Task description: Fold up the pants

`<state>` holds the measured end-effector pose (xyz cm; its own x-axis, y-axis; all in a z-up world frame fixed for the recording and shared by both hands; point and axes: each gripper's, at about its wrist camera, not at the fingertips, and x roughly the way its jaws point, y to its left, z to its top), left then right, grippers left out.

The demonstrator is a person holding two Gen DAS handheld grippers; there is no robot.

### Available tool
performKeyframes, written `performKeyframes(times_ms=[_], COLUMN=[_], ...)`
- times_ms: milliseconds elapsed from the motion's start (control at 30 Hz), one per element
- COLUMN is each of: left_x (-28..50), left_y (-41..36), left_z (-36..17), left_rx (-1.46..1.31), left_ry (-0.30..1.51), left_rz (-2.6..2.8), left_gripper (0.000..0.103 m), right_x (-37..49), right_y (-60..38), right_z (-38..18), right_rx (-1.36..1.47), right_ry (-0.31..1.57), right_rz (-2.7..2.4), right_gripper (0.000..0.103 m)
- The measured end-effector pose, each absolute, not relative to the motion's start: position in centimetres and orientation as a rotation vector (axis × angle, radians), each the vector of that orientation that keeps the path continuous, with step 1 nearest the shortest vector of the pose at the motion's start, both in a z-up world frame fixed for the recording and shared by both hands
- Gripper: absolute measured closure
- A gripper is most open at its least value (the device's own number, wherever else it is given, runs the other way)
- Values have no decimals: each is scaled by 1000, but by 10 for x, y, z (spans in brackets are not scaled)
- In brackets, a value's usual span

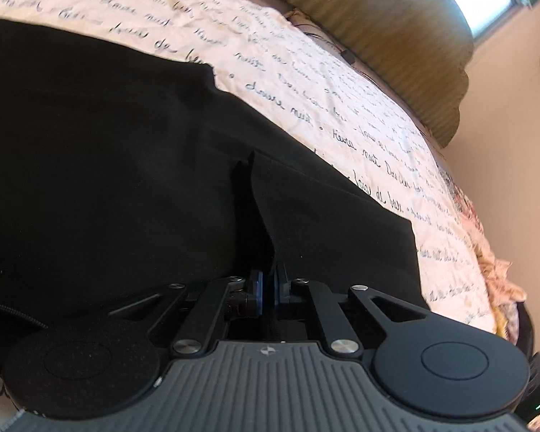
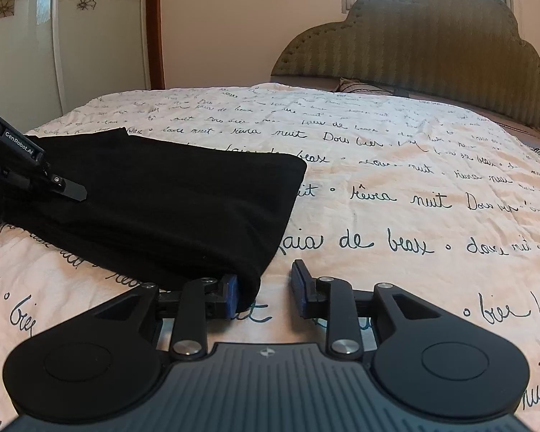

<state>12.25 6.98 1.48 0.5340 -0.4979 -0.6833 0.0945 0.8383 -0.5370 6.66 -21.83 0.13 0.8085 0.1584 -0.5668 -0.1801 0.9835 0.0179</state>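
The black pants point(image 2: 169, 198) lie folded into a thick rectangle on the bed, left of centre in the right wrist view. They fill most of the left wrist view point(image 1: 108, 162). My left gripper point(image 1: 268, 288) is shut on a pinched ridge of the pants fabric; it also shows at the left edge of the right wrist view point(image 2: 72, 190), on the pants' left end. My right gripper point(image 2: 264, 293) is open; a near corner of the pants touches its left blue pad point(image 2: 230, 295), and the right pad is over bare sheet.
The bed has a cream sheet with dark script writing point(image 2: 396, 198). A green padded headboard point(image 2: 432, 46) stands at the far end under a window. A wardrobe with flower prints point(image 2: 36, 36) stands at the left. The bed's edge with a floral cover point(image 1: 493, 270) is at the right.
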Motion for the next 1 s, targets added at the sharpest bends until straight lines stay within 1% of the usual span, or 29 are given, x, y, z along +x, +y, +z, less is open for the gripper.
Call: performKeyframes(times_ms=[33,67,100,133,200,333,400,433,467,500,533,633,700,733,767,800,833,900,967,1000], left_x=[120,117,115,109,94,73,72,74,77,81,84,90,84,85,89,92,100,107,104,100], left_y=[70,71,74,78,83,79,66,57,46,36,27,11,23,27,34,38,41,51,53,54], left_z=[17,21,24,30,41,60,63,62,59,54,47,20,7,4,1,-2,-4,-10,-9,-7], left_rx=[-452,-438,-436,-435,-411,-397,-401,-391,-380,-374,-368,-336,-363,-375,-396,-416,-451,-527,-527,-519], left_ry=[944,937,929,915,864,775,740,740,750,766,792,876,856,858,866,879,894,915,899,888], left_rz=[-376,-382,-381,-381,-368,-431,-498,-512,-527,-548,-548,-514,-524,-527,-522,-511,-510,-535,-538,-533], left_gripper=[87,87,83,76,76,76,75,75,75,75,75,76,75,76,80,89,92,92,92,91], right_x=[65,62,56,49,30,21,40,52,67,82,96,124,124,117,107,102,99,98,96,94], right_y=[-216,-212,-206,-199,-198,-233,-241,-243,-245,-246,-245,-236,-229,-230,-234,-236,-238,-238,-234,-232], right_z=[2,3,5,8,19,53,65,68,68,65,59,33,11,-3,-11,-15,-15,-8,4,9], right_rx=[-50,-78,-119,-162,-155,155,262,325,405,488,567,702,699,708,720,724,732,743,733,720], right_ry=[600,593,587,581,556,472,454,454,459,475,504,649,724,698,633,608,597,602,605,594], right_rz=[176,165,151,141,184,266,264,272,290,315,337,366,323,321,345,362,359,318,287,298], right_gripper=[74,74,74,74,74,72,66,56,41,35,32,32,35,37,38,38,38,38,34,34])
